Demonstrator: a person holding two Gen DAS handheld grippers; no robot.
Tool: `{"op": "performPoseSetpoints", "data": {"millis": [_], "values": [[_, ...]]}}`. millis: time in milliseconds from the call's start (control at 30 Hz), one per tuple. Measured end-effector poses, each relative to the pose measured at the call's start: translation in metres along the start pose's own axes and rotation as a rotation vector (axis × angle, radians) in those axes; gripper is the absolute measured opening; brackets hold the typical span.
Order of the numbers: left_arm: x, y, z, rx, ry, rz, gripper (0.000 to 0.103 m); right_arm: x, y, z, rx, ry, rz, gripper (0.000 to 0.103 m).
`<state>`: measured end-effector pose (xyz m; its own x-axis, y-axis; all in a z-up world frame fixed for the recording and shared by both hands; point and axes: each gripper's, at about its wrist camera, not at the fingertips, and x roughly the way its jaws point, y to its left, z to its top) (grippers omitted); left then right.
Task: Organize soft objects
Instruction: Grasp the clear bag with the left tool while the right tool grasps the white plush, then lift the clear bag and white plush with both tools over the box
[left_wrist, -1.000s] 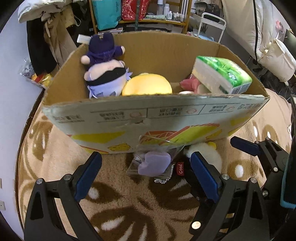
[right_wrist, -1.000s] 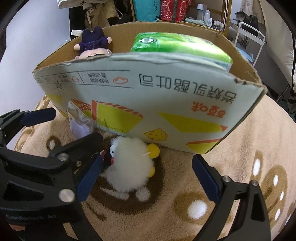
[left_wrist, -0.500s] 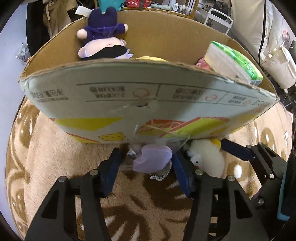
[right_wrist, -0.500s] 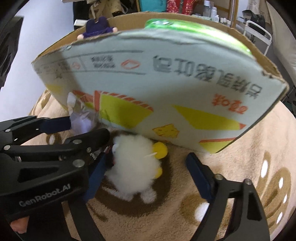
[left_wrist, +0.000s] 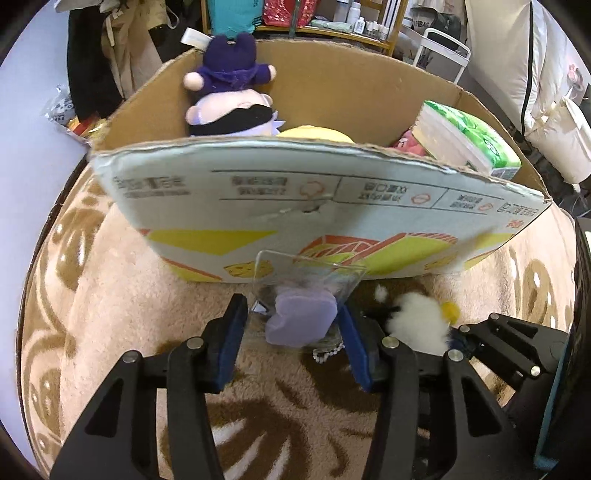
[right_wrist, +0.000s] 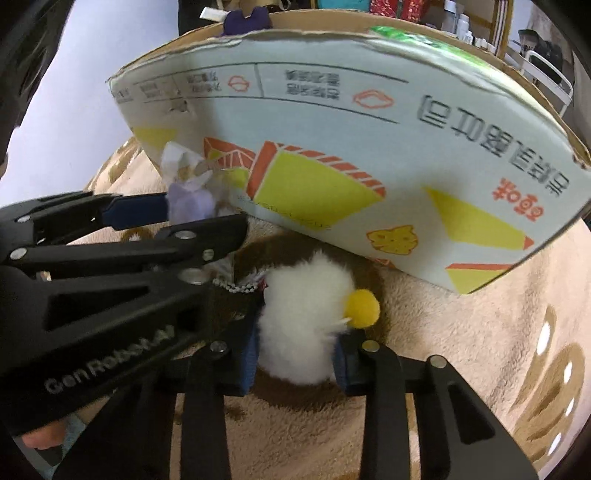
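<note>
Soft toys fill the big cardboard box (left_wrist: 325, 206) on the beige patterned rug (left_wrist: 110, 314): a purple-hatted plush doll (left_wrist: 229, 99) at its back wall, a green tissue pack (left_wrist: 469, 140) to the right. Just in front of the box, the left hand-held gripper (left_wrist: 291, 332) is closing on a lilac plush in a clear plastic bag (left_wrist: 301, 317), pads either side of it. Beside it, the right hand-held gripper (right_wrist: 295, 358) is closing, squeezing a fluffy white chick toy (right_wrist: 306, 317) lying on the rug.
</note>
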<state>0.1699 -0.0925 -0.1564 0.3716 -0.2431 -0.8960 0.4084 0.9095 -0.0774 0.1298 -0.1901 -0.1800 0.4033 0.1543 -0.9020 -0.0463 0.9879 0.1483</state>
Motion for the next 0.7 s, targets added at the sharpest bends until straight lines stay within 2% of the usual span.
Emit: {"op": "performPoseSetpoints", "data": {"millis": [300, 700], "values": [[-0.030, 0.021, -0.007, -0.042, -0.040, 0.019, 0.049, -0.026, -0.010, -0.007, 0.076, -0.043, -0.018, 0.034], [-0.077, 0.014, -0.026, -0.047, -0.137, 0.058, 0.048, -0.103, -0.037, -0.015, 0.144, -0.226, -0.026, 0.034]]}}
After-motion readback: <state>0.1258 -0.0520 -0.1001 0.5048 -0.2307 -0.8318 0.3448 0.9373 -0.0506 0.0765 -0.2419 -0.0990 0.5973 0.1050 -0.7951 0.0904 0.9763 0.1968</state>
